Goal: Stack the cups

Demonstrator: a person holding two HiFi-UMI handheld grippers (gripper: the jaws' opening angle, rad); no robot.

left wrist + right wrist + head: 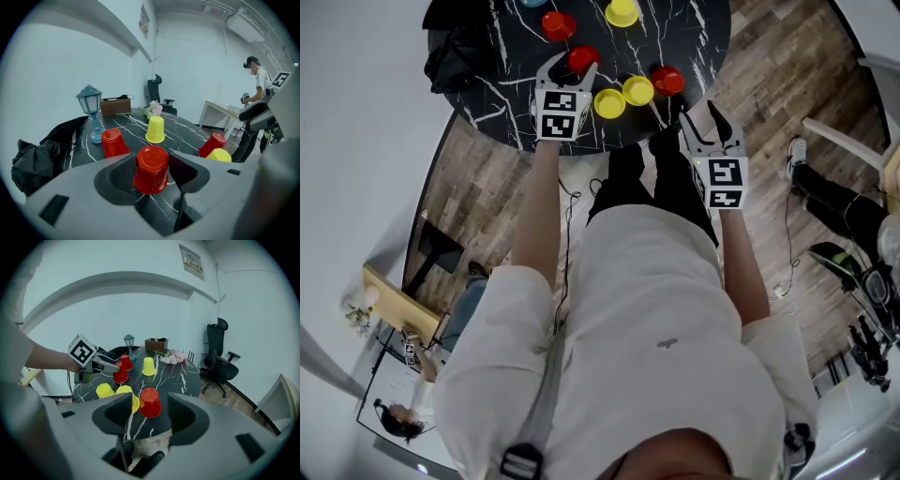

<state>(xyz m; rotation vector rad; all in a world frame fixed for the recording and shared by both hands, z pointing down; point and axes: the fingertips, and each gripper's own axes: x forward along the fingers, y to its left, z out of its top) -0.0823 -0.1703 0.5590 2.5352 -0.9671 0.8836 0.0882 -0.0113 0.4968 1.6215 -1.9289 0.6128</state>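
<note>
My left gripper [569, 70] has its fingers spread round the upturned red plastic cup [151, 168]. The cup stands upright on the black marbled table [180, 133], squarely between the pads and not visibly pinched. My right gripper [700, 120] hangs spread and empty off the table's edge, farther away. I can read no print on the cups.

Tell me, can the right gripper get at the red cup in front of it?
Probably yes. The right gripper is open and aimed at the red cup, with nothing between them. A yellow cup stands close beside it, leaving little room on that side.
</note>
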